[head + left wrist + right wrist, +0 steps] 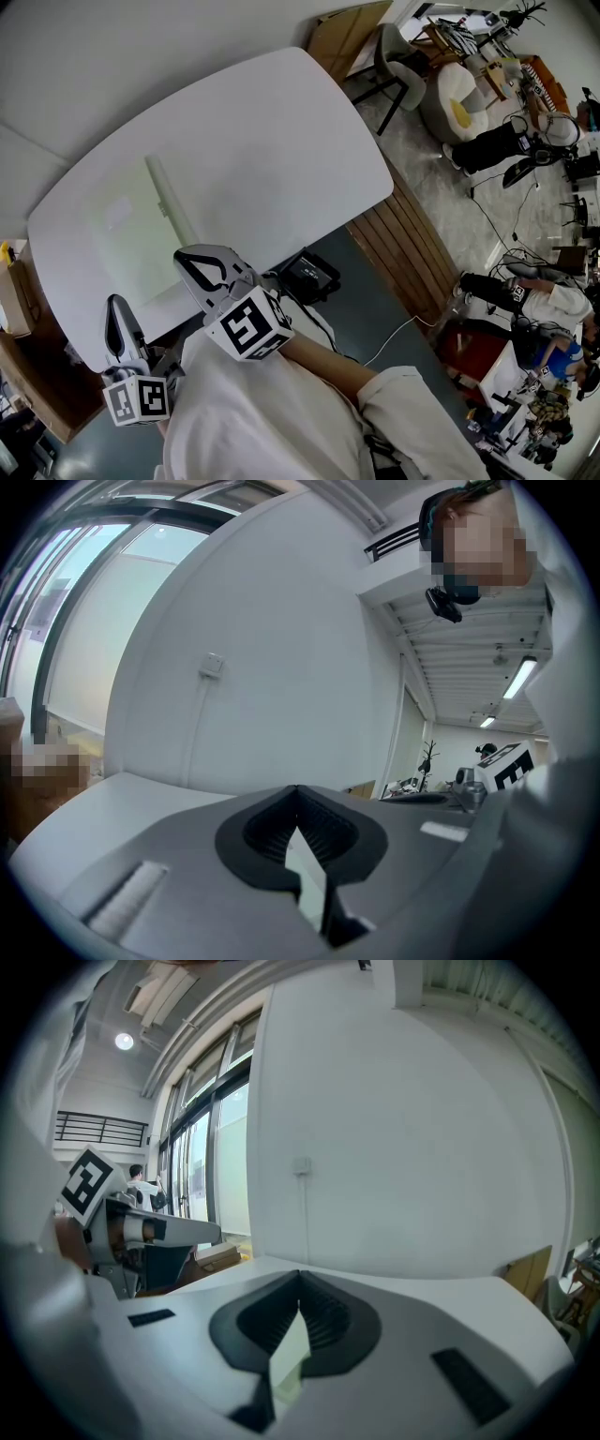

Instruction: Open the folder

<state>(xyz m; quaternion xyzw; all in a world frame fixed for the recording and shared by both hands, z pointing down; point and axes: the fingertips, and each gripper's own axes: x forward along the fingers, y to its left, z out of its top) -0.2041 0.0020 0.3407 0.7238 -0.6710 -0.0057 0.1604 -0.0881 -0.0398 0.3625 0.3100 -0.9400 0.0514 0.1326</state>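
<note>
The folder (141,225) lies shut and flat on the left part of the white table (281,141). It is pale and almost see-through, with a lighter spine strip (173,202) along its right side. My left gripper (118,314) hovers at the table's near edge, just short of the folder's near left corner, shut with nothing in it. My right gripper (194,262) is over the folder's near right corner, also shut and holding nothing. In the left gripper view the jaw tips (296,794) meet. In the right gripper view the tips (300,1279) meet too, above the pale table.
A black device (309,272) with a white cable (398,333) sits on the floor under the table's near edge. A cardboard box (14,300) stands at the left. A chair (403,70), slatted wood flooring (403,244) and cluttered desks lie to the right.
</note>
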